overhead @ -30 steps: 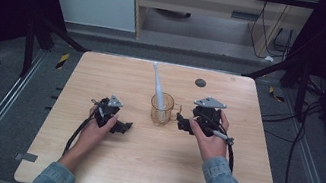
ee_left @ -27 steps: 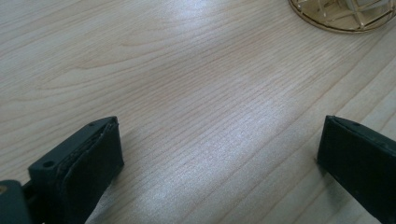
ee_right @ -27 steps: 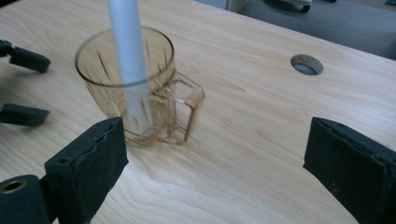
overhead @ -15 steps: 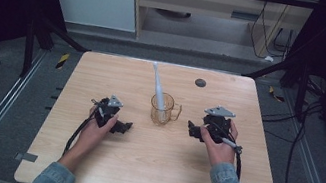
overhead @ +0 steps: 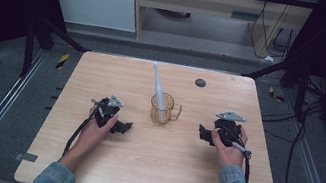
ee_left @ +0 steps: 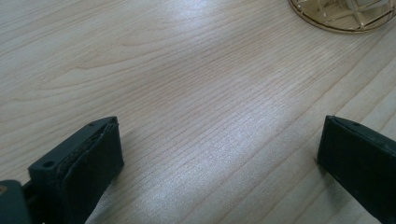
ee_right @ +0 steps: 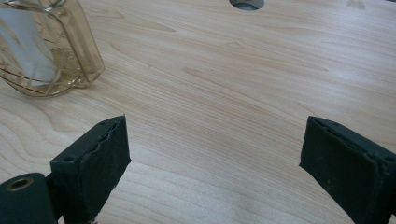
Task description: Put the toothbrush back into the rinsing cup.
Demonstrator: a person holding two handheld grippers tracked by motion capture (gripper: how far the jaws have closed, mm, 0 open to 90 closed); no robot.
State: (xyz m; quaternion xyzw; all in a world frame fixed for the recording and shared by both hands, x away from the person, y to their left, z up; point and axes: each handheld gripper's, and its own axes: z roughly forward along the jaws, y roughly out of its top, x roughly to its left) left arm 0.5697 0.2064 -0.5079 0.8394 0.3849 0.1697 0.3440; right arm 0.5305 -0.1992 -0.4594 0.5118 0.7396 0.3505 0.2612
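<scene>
An amber see-through mug (overhead: 163,110) stands near the middle of the wooden table (overhead: 157,171), with a white toothbrush (overhead: 158,84) leaning out of it toward the far side. My left gripper (overhead: 125,127) rests on the table left of the mug, jaws wide apart over bare wood (ee_left: 219,140). The mug's base (ee_left: 348,14) shows at the top right of the left gripper view. My right gripper (overhead: 203,131) rests right of the mug, open and holding nothing (ee_right: 215,154). The mug (ee_right: 46,46) appears at the upper left of the right gripper view.
A round dark hole (overhead: 200,83) sits in the tabletop at the far right; it also shows as the hole (ee_right: 246,3) in the right gripper view. Metal rails and cables run along the floor on both sides of the table.
My right gripper has drawn back from beside the mug to the right and toward me, coming down onto the table. The left gripper has stayed put.
</scene>
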